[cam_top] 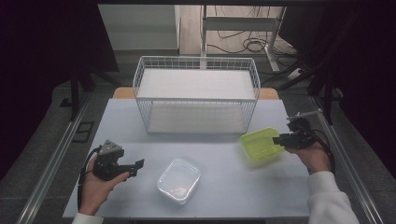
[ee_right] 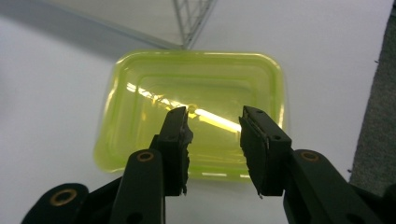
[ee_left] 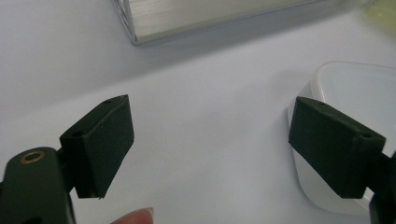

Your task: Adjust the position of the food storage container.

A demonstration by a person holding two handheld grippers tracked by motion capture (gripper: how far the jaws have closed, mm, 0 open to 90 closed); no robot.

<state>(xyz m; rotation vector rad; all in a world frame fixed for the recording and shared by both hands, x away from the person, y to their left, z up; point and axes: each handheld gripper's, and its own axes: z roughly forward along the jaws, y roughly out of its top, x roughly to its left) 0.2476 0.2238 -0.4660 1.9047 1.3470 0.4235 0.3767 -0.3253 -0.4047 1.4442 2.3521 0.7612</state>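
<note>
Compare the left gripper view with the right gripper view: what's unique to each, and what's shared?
Left gripper view only: the clear container at its right edge, behind one pad of the wide-open left tongs, plus a fingertip at the bottom.

Right gripper view only: the whole yellow-green lid, tilted, its near rim between the right tongs, whose pads stand apart from it.

Both: the white table and part of the wire basket.

The right claw (ee_right: 214,119) hangs over the yellow-green lid (ee_right: 196,112) (jaws apart, gripping nothing) on the white table (ee_right: 51,93).
</note>
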